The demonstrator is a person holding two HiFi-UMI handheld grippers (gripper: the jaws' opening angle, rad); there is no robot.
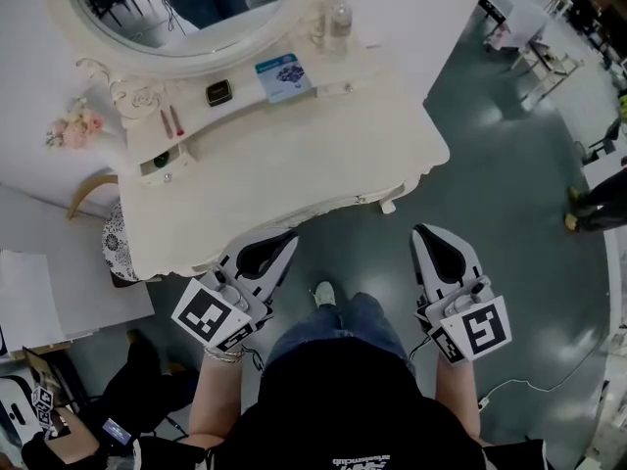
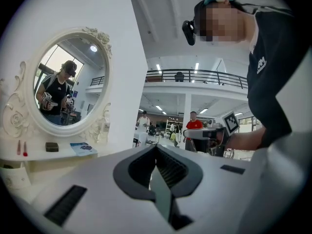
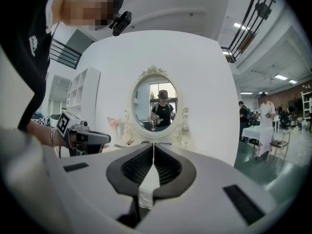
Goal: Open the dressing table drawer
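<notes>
Well, both grippers are clamped shut on nothing. The left gripper (image 1: 290,234) noses up just beside the front edge of the dressing table (image 1: 294,164), while the right gripper (image 1: 423,230) hangs off its front right corner, apart from it. The drawer's face can't be made out (the top hides it from above). Along the back edge stand one mirror (image 1: 186,13), two red sticks (image 1: 171,121), one dark box (image 1: 218,92), one blue booklet (image 1: 283,75) and two bottles (image 1: 339,18).

- Large open hall: mezzanine railing (image 2: 195,74), ceiling strip lights (image 2: 158,67), grey floor (image 1: 509,194).
- Staged corner: white dressing table (image 1: 294,164), oval mirror (image 1: 186,8), freestanding white partition (image 3: 209,91).
- Bystander (image 2: 193,123) and covered table (image 3: 253,130) beyond.
</notes>
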